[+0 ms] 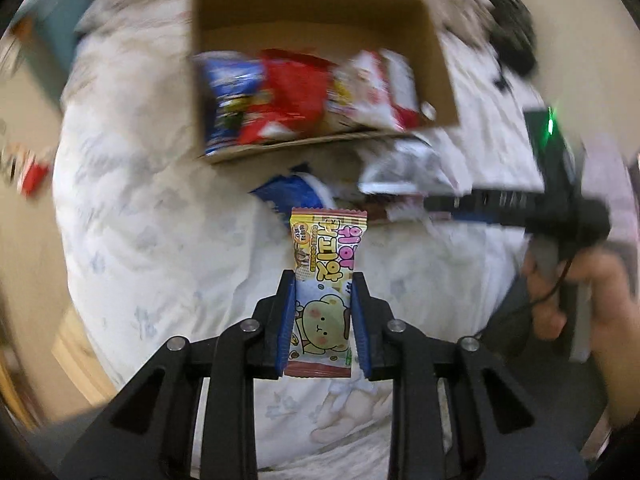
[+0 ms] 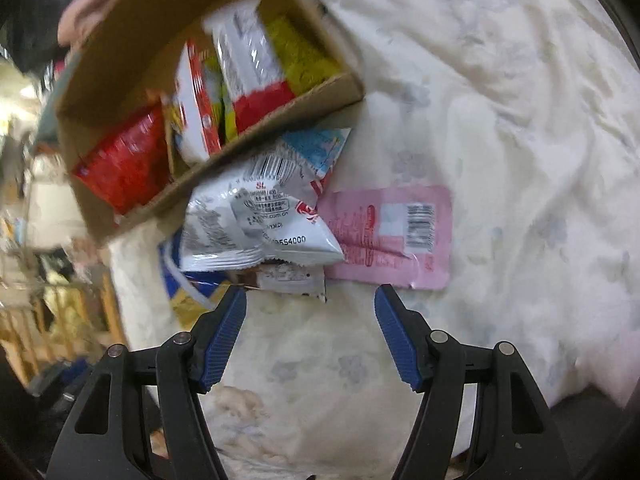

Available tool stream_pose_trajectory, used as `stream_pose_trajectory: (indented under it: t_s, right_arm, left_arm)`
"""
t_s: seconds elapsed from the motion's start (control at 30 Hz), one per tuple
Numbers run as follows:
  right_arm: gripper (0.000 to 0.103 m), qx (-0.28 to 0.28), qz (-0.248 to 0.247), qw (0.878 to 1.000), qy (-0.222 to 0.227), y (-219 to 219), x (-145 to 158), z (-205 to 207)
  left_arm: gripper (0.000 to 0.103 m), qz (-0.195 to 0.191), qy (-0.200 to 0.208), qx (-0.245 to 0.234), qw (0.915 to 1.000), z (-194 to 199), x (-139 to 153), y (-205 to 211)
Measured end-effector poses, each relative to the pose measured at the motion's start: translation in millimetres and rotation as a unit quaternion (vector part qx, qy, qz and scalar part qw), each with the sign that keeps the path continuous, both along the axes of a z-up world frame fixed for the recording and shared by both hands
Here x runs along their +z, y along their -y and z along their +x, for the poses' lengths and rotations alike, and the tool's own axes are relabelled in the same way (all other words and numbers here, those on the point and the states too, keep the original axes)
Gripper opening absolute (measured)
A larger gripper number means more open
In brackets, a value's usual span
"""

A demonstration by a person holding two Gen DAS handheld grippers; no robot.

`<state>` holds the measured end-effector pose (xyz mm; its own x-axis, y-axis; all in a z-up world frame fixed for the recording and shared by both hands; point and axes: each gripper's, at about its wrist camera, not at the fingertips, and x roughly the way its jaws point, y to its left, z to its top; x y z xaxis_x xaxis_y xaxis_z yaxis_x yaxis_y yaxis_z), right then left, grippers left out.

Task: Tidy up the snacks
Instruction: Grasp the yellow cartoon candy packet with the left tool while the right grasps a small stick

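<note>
My left gripper (image 1: 323, 280) is shut on a yellow and pink cookie packet (image 1: 326, 276) and holds it above the white bedding, short of the cardboard box (image 1: 442, 80). The box holds several red, blue and white snack packs (image 1: 296, 96). In the right wrist view my right gripper (image 2: 311, 294) is open and empty, just short of a pile of loose snacks: a white pouch (image 2: 256, 220), a pink packet (image 2: 400, 236) and a small dark-printed wrapper (image 2: 288, 276). The box (image 2: 120, 60) with its packs lies beyond the pile.
A white quilt (image 2: 520, 140) with faint blue flowers covers the bed. A blue packet (image 1: 296, 192) lies in front of the box. My right hand and its gripper (image 1: 560, 208) show at the right of the left wrist view. Wooden furniture (image 2: 60, 312) stands off the bed's left side.
</note>
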<state>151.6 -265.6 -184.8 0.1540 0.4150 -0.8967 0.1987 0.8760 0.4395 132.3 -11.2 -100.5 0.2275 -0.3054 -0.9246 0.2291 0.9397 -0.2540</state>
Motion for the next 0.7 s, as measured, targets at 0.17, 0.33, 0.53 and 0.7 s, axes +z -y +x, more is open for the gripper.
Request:
stream_pose_trajectory:
  t_s: [0.17, 0.33, 0.53, 0.7]
  right_arm:
    - [0.068, 0.032, -0.023, 0.999, 0.009, -19, -7, 12]
    - [0.064, 0.051, -0.02, 0.998, 0.015, -35, -16, 18]
    - [0.057, 0.094, 0.021, 0.995, 0.04, -54, -5, 6]
    - [0.045, 0.134, 0.018, 0.99, 0.025, -73, -13, 1]
  left_arm:
    - [0.022, -0.007, 0.022, 0.035, 0.9991, -1, 6, -12]
    - [0.022, -0.006, 0.036, 0.041, 0.9985, 1, 9, -14]
    - [0.023, -0.019, 0.04, 0.041, 0.9981, 1, 12, -15]
    - [0.023, -0.016, 0.04, 0.041, 0.9982, 1, 12, -14]
